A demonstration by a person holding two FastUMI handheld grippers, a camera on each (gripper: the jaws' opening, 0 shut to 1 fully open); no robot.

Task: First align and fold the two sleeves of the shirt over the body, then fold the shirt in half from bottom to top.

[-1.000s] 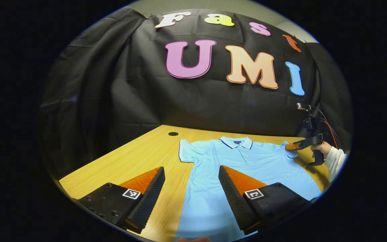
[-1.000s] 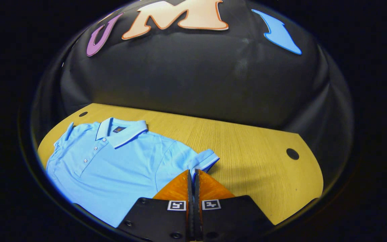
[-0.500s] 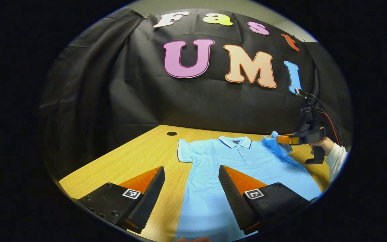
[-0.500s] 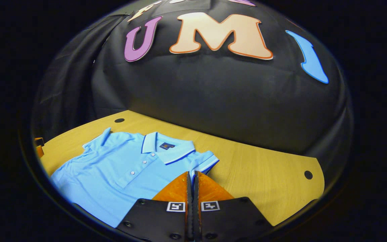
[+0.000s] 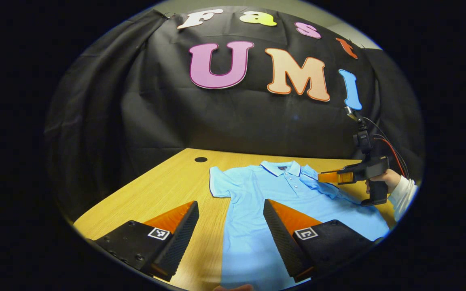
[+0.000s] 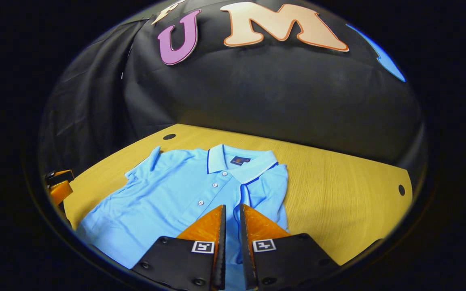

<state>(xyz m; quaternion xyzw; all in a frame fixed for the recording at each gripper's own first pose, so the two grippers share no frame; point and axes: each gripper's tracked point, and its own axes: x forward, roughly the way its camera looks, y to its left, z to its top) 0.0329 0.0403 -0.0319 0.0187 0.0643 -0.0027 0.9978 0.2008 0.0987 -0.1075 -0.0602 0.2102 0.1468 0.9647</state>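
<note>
Right gripper view first: the light blue polo shirt [image 6: 168, 198] lies flat on the wooden tabletop [image 6: 338, 202], collar toward the booth's black wall, and one sleeve [image 6: 267, 190] is already turned in over the chest, its dark-trimmed cuff lying beside the button placket. That looks like the first sleeve fold landing right now, so I'd call the task roughly a third done at best. The other sleeve [image 5: 219, 186] is spread out flat toward the bare wood in the left gripper view, not yet folded, and the bottom-to-top fold has not been started either: the shirt's body runs full length down toward the camera.

Now the claws. The right claw [image 6: 232, 210] shows a thin gap between its fingers, nearly closed but not clamped tight, and blue cloth from the folded sleeve sits right at that gap. I can't tell for sure whether the fingers pinch the fabric or have just let it go. From the left gripper view, that same right claw [image 5: 325, 177] sits low over the shirt's shoulder area, held by a hand [image 5: 380, 178] in a white sleeve.

The left claw [image 5: 231, 210] is spread wide, holding nothing, hovering above the shirt's near edge with one finger over wood and the other over blue cloth. My guess is the flat sleeve is its job next.
</note>
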